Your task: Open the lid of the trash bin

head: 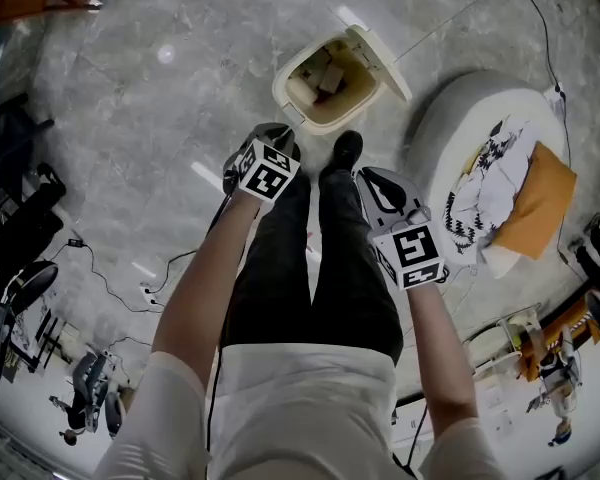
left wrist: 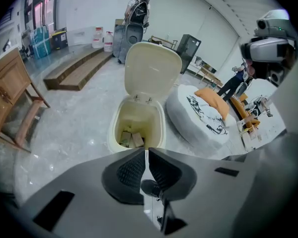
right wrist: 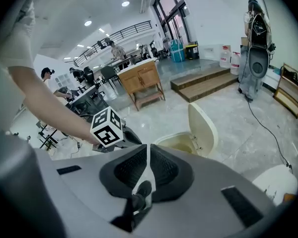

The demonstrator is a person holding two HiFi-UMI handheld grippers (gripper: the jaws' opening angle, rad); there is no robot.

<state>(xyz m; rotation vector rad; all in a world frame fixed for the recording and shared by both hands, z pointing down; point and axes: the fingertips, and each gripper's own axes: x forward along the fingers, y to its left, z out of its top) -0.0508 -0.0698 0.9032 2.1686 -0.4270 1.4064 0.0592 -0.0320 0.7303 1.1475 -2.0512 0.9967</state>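
Standing upright, lid (left wrist: 152, 68) leaves trash bin (left wrist: 113, 129) open

The trash bin (head: 292, 86) stands open-topped; its raised lid (head: 382, 60) and a pouf (head: 460, 118) hem one side.

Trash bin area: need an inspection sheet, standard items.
Surface: glossy grey stone-tile floor.
Job's things: trash bin, lid swung up and open; scraps inside.
Clutter: white cushion with orange cloth, beside the bin.
Grippers: left gripper and right gripper both shut, empty, neither touching the bin.
Cables: black cable on the floor at left; another cable at upper right.
Surroundings: wooden cabinet, wooden steps, people in the background.
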